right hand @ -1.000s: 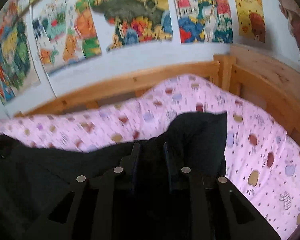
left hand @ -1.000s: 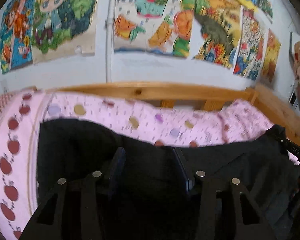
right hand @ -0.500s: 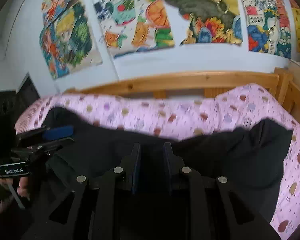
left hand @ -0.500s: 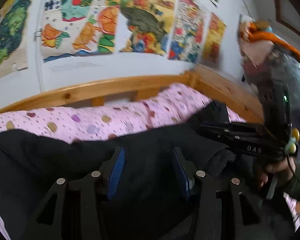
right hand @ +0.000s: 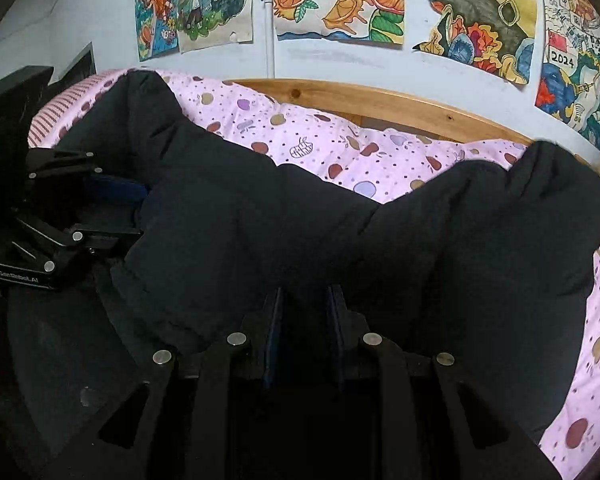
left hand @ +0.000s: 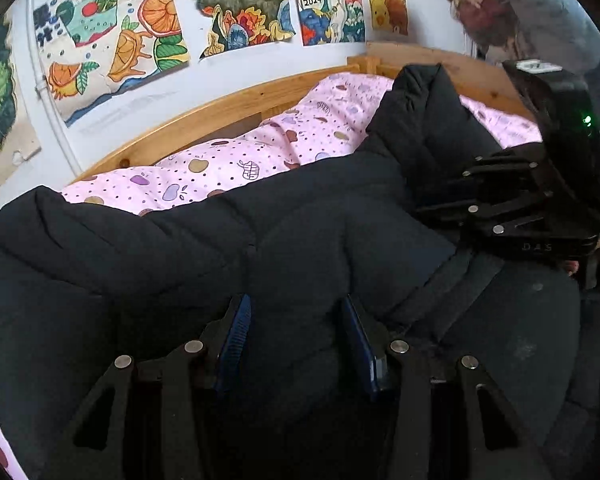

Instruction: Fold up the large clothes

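Observation:
A large black padded jacket (left hand: 300, 236) lies across a bed with a pink apple-print sheet (left hand: 236, 168); it also fills the right wrist view (right hand: 300, 220). My left gripper (left hand: 296, 320) has its blue-padded jaws clamped on a thick fold of the jacket. My right gripper (right hand: 304, 308) has its jaws narrowly set, gripping another fold of the jacket. Each gripper shows in the other's view: the right one (left hand: 512, 208) at the jacket's right side, the left one (right hand: 72, 216) at its left side. One sleeve (right hand: 552, 208) sticks up at the right.
A wooden bed frame (right hand: 380, 96) runs along the far side of the mattress, with a wooden corner (left hand: 376, 56) at the right. Colourful posters (right hand: 340, 0) hang on the white wall behind. A person's clothed body (left hand: 540, 12) stands at the right.
Both grippers have swung inward toward each other, bringing the jacket's two ends together. The jacket is now bunched and raised between them, with the sleeves sticking up.

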